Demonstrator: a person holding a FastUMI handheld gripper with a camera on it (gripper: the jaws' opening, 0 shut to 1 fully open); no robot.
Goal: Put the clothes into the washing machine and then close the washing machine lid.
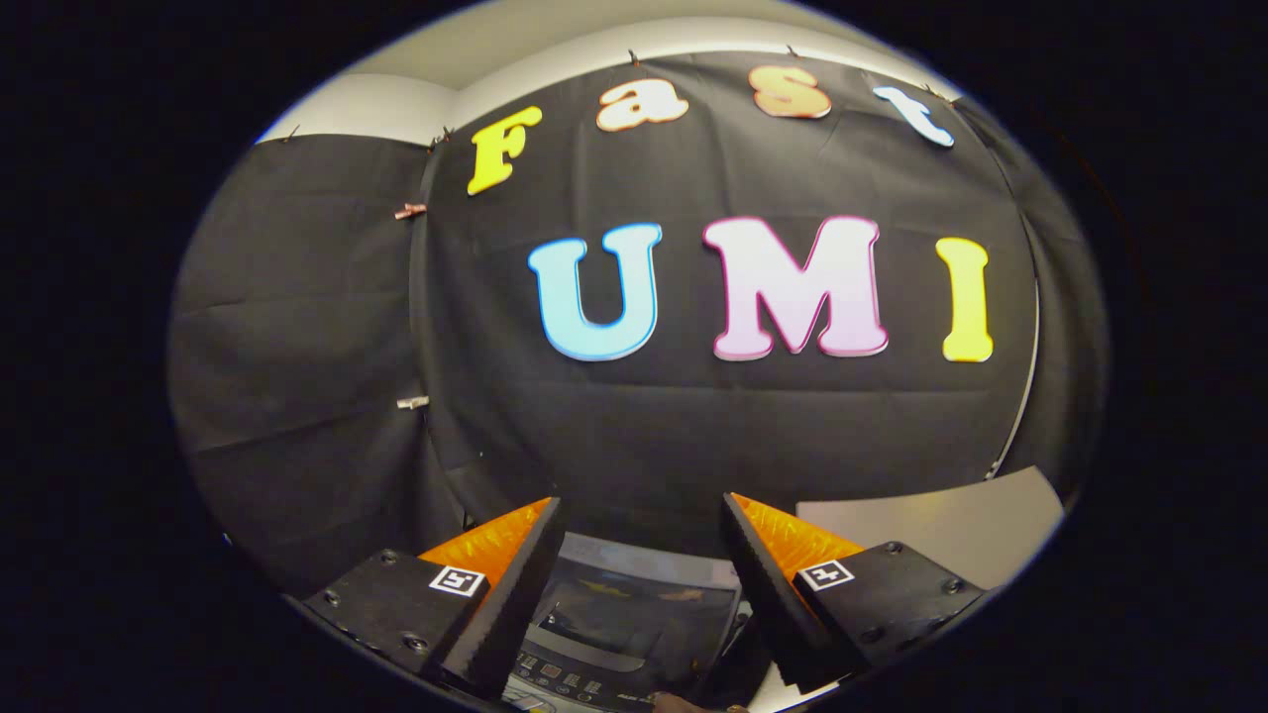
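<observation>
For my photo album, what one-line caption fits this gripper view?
Open gripper held empty above a top-loading washing machine, its dark lid between the fingers, facing the booth's black cloth wall.

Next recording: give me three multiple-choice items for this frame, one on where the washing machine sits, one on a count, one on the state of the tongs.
1. Where is the washing machine relative to the tongs?
A. Below, seen between the two fingers
B. High above them on the wall
C. Off beyond the left finger

2. How many fingers of the tongs show?
A. One
B. Two
C. Three

3. What state are the tongs in?
A. Shut on a piece of clothing
B. Shut with nothing held
C. Open with nothing held

Answers:
1. A, the machine's top and control panel appear in the gap between the fingers.
2. B, one finger stands on each side of the gap.
3. C, a wide gap separates the fingers and nothing sits between them.
</observation>
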